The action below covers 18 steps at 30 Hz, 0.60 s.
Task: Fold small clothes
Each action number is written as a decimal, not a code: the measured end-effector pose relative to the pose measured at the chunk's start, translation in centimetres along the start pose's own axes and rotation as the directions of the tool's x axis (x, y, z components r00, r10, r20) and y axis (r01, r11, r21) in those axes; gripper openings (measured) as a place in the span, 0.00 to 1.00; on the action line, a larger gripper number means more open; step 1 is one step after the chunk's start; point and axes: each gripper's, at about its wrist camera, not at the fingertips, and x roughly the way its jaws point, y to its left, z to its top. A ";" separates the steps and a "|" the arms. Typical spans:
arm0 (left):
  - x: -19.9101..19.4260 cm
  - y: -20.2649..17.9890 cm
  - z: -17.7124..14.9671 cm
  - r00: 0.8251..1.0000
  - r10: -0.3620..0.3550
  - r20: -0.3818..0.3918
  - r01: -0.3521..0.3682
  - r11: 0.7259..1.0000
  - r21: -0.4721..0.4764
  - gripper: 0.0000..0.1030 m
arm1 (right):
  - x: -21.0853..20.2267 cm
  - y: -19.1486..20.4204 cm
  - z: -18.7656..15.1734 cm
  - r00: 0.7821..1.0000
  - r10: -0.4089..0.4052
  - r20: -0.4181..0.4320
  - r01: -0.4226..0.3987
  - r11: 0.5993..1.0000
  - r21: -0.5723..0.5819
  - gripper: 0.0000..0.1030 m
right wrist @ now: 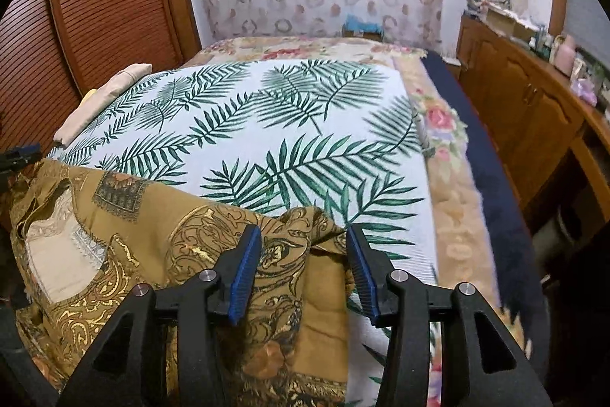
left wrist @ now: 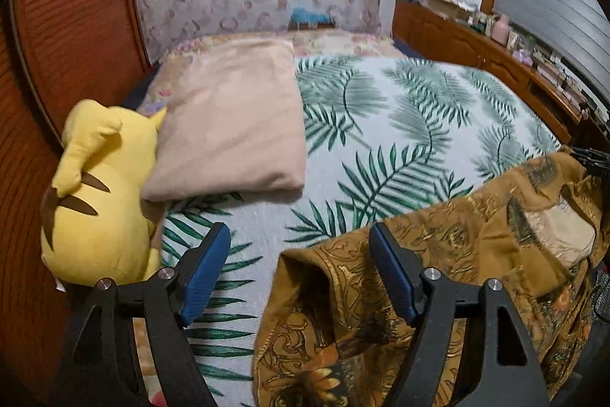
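Lying crumpled at the near edge of the palm-leaf bedspread [right wrist: 305, 124], the brown patterned garment [right wrist: 126, 235] looks thin, limp and light; likely to sag and slide, so best pinched at a hem or corner. Right gripper [right wrist: 303, 271]: jaws spread wide, a raised fold of cloth between them, not yet clamped. Left gripper [left wrist: 301, 277]: jaws released, wide apart; its right finger touches or overlaps the garment's left edge, cannot tell which; nothing held
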 end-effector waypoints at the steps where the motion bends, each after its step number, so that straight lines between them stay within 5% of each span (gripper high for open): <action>1: 0.4 -0.1 -0.2 1.000 -0.002 -0.017 0.002 1.000 0.004 0.74 | 0.2 0.0 0.0 1.000 0.008 -0.008 -0.008 1.000 -0.001 0.49; 18: 1.5 -1.0 -1.0 0.998 -0.038 -0.052 0.040 0.998 0.037 0.62 | 2.9 -0.8 0.6 0.997 0.016 -0.080 -0.018 1.000 -0.022 0.64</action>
